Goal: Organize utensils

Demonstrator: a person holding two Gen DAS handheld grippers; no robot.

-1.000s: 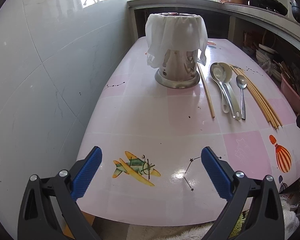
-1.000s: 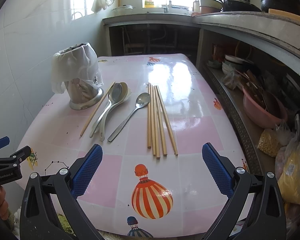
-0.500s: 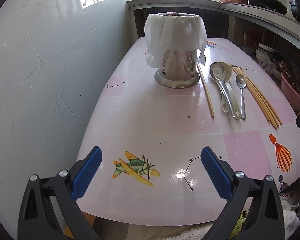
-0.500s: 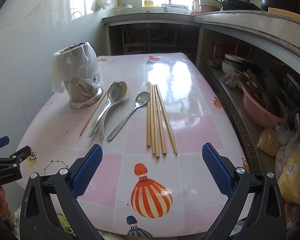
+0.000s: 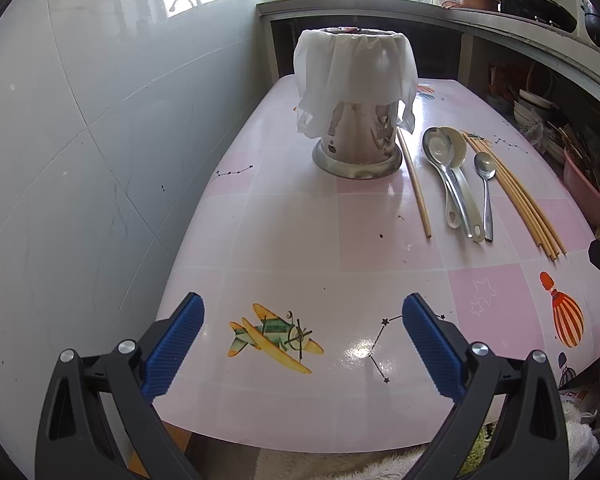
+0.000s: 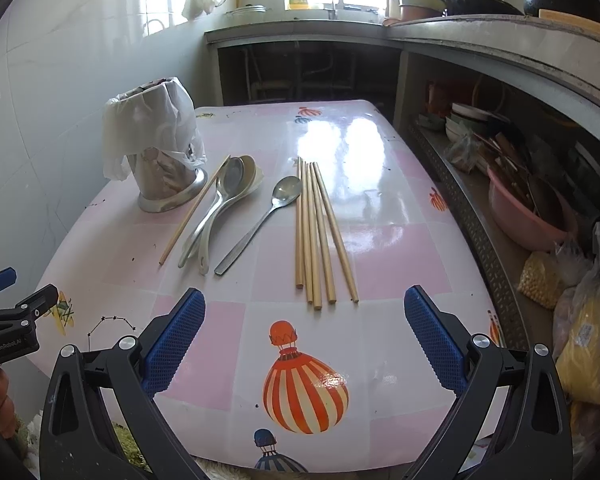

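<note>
A steel utensil holder (image 5: 358, 140) (image 6: 162, 176) lined with a white plastic bag stands at the far left of the pink table. Beside it lie a single chopstick (image 5: 414, 184) (image 6: 194, 210), two nested ladle spoons (image 5: 446, 168) (image 6: 224, 200), a metal spoon (image 5: 485, 192) (image 6: 260, 224) and a bunch of several chopsticks (image 5: 516, 200) (image 6: 320, 232). My left gripper (image 5: 302, 340) is open and empty over the near left of the table. My right gripper (image 6: 304, 336) is open and empty just short of the chopstick bunch.
A tiled wall (image 5: 80, 160) runs along the table's left edge. A concrete counter with shelves of dishes and a pink basin (image 6: 528, 216) stands right of the table. The left gripper (image 6: 8, 320) shows at the right wrist view's left edge.
Both grippers have crept slightly forward over the table; the holder and utensils sit a little nearer in view. Nothing on the table has moved.
</note>
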